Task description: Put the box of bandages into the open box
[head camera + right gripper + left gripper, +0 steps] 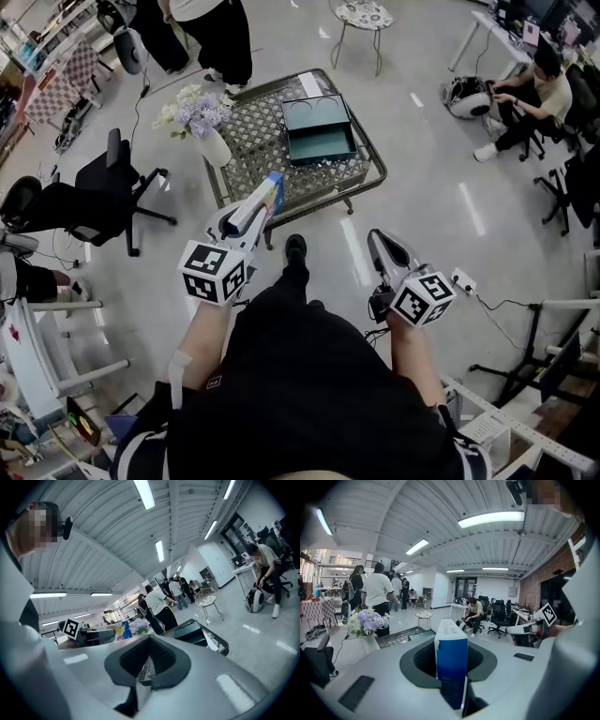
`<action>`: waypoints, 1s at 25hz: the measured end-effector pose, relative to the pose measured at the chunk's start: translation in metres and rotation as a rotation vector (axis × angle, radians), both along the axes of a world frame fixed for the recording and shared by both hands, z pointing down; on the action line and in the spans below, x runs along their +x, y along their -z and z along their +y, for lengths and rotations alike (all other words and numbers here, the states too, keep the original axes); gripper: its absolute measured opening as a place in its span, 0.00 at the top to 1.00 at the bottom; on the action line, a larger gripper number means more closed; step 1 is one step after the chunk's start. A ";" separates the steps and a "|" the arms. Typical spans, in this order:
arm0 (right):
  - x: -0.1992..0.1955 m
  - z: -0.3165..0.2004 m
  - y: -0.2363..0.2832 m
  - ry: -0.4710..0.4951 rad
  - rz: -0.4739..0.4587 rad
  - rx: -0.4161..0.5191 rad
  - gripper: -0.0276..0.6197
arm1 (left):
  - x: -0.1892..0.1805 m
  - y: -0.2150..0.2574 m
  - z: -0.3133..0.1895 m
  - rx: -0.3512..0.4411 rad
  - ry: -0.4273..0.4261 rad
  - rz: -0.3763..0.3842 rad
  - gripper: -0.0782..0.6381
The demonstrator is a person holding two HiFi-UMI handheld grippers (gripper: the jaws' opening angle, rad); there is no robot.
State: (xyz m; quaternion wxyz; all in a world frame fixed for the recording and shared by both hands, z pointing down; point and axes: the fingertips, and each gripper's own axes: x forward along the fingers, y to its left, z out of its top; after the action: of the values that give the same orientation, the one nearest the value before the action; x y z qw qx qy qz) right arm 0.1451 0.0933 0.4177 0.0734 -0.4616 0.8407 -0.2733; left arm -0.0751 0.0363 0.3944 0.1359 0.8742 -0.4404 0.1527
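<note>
The box of bandages (267, 195), blue and white, sticks out forward from my left gripper (246, 220), which is shut on its lower end at waist height. In the left gripper view the box (451, 660) stands upright between the jaws. The open box (319, 128), dark teal, lies on the metal lattice table (253, 141) ahead of me, well beyond the bandages. My right gripper (382, 246) hangs to the right with its jaws together and nothing between them (144, 667). The open box (193, 631) also shows in the right gripper view.
A white vase of pale flowers (202, 117) stands at the table's left corner. A black office chair (103, 192) is on the left. People stand beyond the table (211, 28) and one sits at the far right (539, 94). A small round stool (364, 17) is behind the table.
</note>
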 end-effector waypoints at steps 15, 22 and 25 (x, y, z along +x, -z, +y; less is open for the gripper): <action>-0.007 -0.164 0.014 -0.028 0.070 -0.053 0.94 | 0.005 -0.016 -0.178 -0.003 -0.040 0.049 0.78; -0.041 -0.233 0.014 0.038 0.089 -0.084 0.94 | -0.006 -0.033 -0.230 -0.047 -0.054 0.053 0.78; -0.047 -0.249 0.006 0.066 0.085 -0.114 0.94 | -0.004 -0.044 -0.239 -0.086 -0.050 0.058 0.78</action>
State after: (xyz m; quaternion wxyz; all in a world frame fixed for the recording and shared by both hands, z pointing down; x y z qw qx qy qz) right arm 0.0977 -0.1556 0.4120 0.0020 -0.4485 0.8408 -0.3032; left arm -0.0794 -0.2030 0.4386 0.1823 0.8824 -0.4073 0.1493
